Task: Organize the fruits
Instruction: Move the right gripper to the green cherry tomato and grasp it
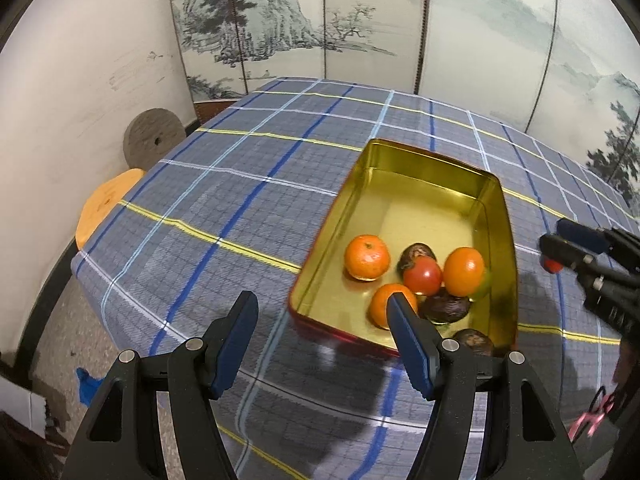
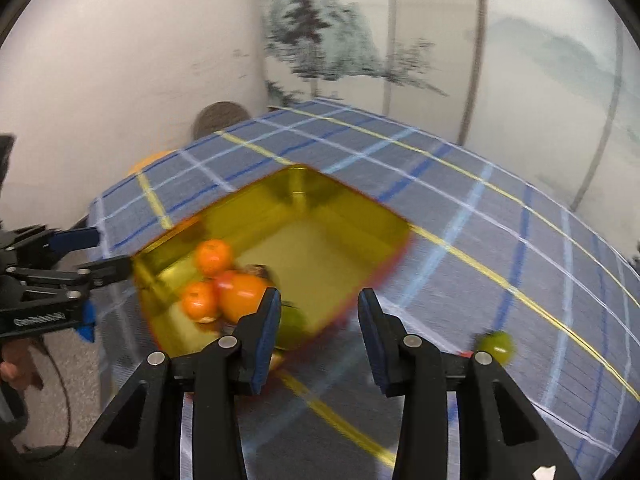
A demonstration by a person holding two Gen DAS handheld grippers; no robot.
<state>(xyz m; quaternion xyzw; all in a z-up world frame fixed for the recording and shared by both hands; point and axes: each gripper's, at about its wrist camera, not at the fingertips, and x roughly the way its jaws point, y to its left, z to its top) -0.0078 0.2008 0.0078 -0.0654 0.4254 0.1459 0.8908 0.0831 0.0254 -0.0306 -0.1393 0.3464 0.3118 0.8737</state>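
I see a blue plaid tablecloth [image 1: 248,184] with yellow and white lines covering the table. Behind it, far side, a folding screen [image 1: 280,20] painted with pines and misty mountains. Left, a scuffed white wall [image 1: 80,92]. Against it, a grey stone disc [image 1: 154,142] with a centre hole, and nearer, an orange round stool top [image 1: 105,204]. Speckled floor [image 1: 56,344] lower left, blue tape scrap [image 1: 86,384] on it.

Evenly and fairly brightly lit indoors, with soft dark shadows thrown onto the plaid cloth [image 1: 224,208] just below the tools and mild glare on the gold tin's [image 1: 420,216] inner walls. Sharp throughout in the left wrist view, but heavily smeared by motion blur in the right wrist view. Strongly bowed by fisheye distortion, with black vignetted corners in both.
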